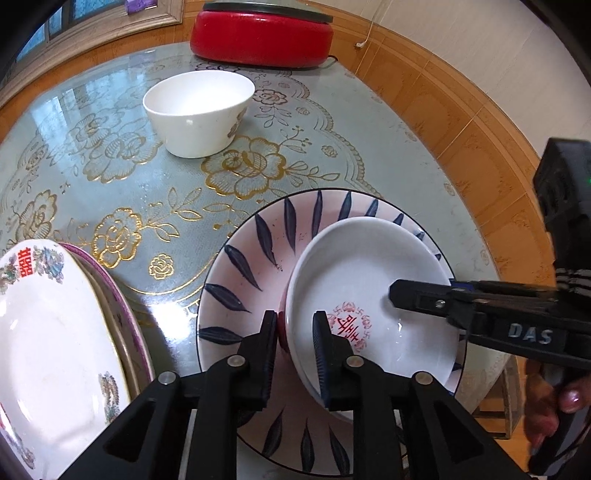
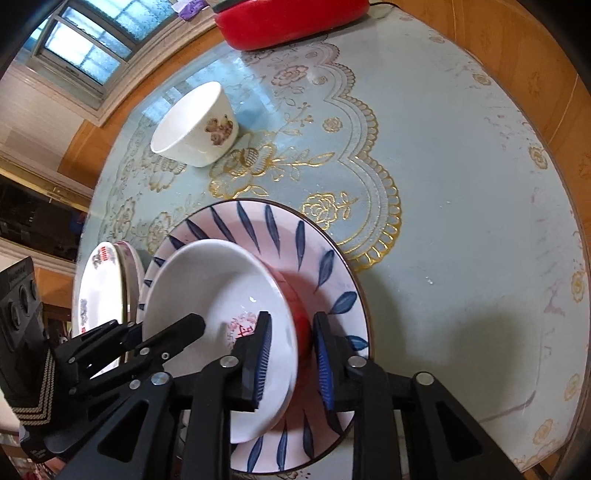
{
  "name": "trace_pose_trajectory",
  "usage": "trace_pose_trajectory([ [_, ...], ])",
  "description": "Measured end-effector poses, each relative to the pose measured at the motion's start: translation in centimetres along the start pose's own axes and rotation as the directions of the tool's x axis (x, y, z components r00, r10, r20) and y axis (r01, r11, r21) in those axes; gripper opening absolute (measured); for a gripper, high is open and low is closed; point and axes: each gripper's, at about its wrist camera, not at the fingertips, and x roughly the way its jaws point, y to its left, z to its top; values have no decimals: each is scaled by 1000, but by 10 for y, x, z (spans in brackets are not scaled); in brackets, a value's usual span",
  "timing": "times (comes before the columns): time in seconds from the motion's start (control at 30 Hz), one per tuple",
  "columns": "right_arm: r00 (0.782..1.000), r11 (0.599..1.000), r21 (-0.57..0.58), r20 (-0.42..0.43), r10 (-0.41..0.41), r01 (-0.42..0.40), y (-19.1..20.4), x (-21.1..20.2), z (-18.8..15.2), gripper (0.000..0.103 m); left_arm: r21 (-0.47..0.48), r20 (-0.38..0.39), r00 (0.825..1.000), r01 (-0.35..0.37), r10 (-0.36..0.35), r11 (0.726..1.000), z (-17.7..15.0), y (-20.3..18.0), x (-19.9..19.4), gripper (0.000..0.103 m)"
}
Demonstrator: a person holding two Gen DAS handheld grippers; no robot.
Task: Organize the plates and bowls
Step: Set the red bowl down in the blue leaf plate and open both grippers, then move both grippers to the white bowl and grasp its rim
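Observation:
A white bowl with a red outside (image 1: 369,295) (image 2: 221,295) and a red character inside sits in a blue-leaf plate (image 1: 251,258) (image 2: 325,266). My left gripper (image 1: 294,354) straddles the bowl's left rim, one finger inside and one outside. My right gripper (image 2: 291,354) straddles the opposite rim the same way and shows in the left wrist view (image 1: 406,295). Both stand closed on the rim. A second white bowl (image 1: 199,110) (image 2: 194,125) with a brown flower stands further back.
A stack of oval plates (image 1: 48,343) (image 2: 103,284) lies to the left of the blue-leaf plate. A red appliance (image 1: 262,33) (image 2: 291,18) stands at the table's far edge. The table (image 1: 110,177) has a pale blue, gold-flowered cover.

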Motion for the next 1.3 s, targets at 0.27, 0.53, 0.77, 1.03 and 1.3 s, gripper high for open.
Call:
trace_pose_trajectory([
  [0.27, 998, 995, -93, 50, -38, 43, 15, -18, 1, 25, -12, 23, 1000, -6, 6, 1000, -1, 2, -5, 19],
  [0.53, 999, 996, -87, 45, -13, 17, 15, -15, 2, 25, -28, 22, 1000, -12, 13, 1000, -2, 7, -9, 28],
  [0.77, 992, 994, -48, 74, 101, -97, 9, -35, 15, 25, -51, 79, 997, 20, -16, 998, 2, 12, -27, 54],
  [1.03, 991, 994, -86, 110, 83, -73, 17, -52, 37, 25, -148, 113, 994, 14, 3, 989, 17, 34, -41, 78],
  [1.3, 996, 989, -143, 76, 52, -40, 46, -48, 82, 33, -248, 133, 987, -52, 87, 967, 55, 69, -60, 88],
])
